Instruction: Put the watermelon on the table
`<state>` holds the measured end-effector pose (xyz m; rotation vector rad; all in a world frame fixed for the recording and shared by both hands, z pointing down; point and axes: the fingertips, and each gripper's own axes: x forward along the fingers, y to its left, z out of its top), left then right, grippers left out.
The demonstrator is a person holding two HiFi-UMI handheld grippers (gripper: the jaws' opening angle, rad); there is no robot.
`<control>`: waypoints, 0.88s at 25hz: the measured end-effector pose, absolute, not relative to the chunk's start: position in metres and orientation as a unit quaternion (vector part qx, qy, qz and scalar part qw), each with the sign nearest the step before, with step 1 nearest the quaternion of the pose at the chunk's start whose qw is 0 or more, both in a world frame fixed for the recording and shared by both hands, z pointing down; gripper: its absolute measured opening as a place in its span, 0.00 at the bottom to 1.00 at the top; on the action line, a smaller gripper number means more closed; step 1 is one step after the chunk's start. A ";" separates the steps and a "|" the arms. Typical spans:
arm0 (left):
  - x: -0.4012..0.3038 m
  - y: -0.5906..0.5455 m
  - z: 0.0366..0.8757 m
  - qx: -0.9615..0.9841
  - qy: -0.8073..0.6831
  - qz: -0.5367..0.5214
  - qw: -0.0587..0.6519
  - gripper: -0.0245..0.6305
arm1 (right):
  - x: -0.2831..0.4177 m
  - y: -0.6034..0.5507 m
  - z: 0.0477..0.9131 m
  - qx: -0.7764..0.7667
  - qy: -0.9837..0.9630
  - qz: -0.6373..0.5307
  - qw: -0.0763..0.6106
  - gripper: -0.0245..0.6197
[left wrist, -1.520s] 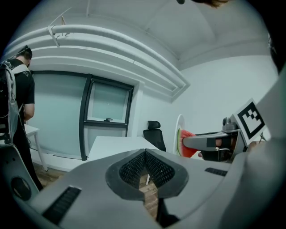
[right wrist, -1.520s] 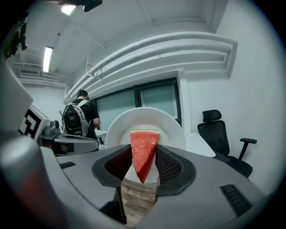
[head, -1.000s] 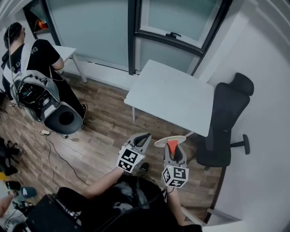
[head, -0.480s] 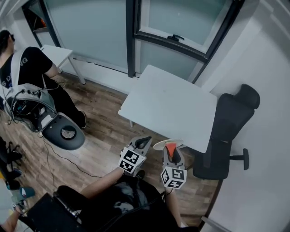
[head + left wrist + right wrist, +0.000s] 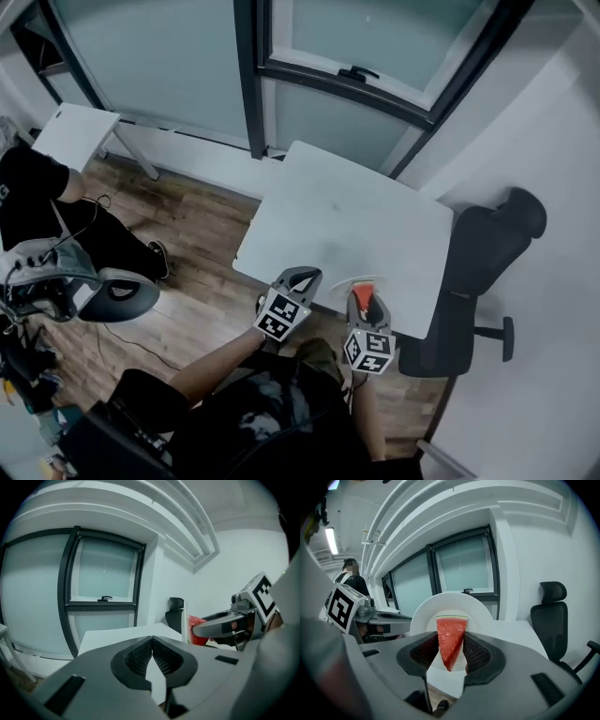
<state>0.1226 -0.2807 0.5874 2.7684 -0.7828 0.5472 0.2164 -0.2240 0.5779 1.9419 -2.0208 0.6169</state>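
Observation:
A red wedge of watermelon (image 5: 451, 637) with a green rind stands in front of a round white plate (image 5: 440, 606). My right gripper (image 5: 451, 645) is shut on the wedge. In the head view the watermelon (image 5: 361, 294) and plate (image 5: 359, 280) hang over the near edge of the white table (image 5: 347, 220), held by the right gripper (image 5: 363, 306). My left gripper (image 5: 302, 277) is beside it to the left, over the same edge. In the left gripper view the left gripper (image 5: 152, 645) is shut with nothing between its pads.
A black office chair (image 5: 487, 253) stands right of the table. At the left a person (image 5: 37, 192) carries grey gear (image 5: 84, 291), near a small white table (image 5: 75, 136). Glass windows (image 5: 281, 56) lie beyond the table and wood floor (image 5: 197, 253) to its left.
Both grippers have come forward from above the floor to above the table's near edge, the right one still holding the watermelon. The person at the left has slid toward the frame's edge.

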 end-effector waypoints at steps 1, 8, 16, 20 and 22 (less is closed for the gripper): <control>0.127 -0.291 0.592 0.941 -0.262 0.191 0.102 0.05 | 0.219 -0.236 0.582 0.670 -0.697 0.213 0.140 0.30; 0.162 -0.340 0.650 0.930 -0.271 0.218 0.122 0.05 | 0.250 -0.303 0.646 0.637 -0.708 0.221 0.209 0.30; 0.177 -0.373 0.676 0.911 -0.296 0.246 0.146 0.05 | 0.324 -0.420 0.760 0.606 -0.681 0.247 0.327 0.30; 0.166 -0.399 0.692 0.899 -0.320 0.250 0.163 0.05 | 0.334 -0.471 0.816 0.556 -0.679 0.230 0.421 0.30; 0.164 -0.410 0.695 0.895 -0.324 0.263 0.156 0.05 | 0.332 -0.483 0.839 0.528 -0.679 0.218 0.461 0.30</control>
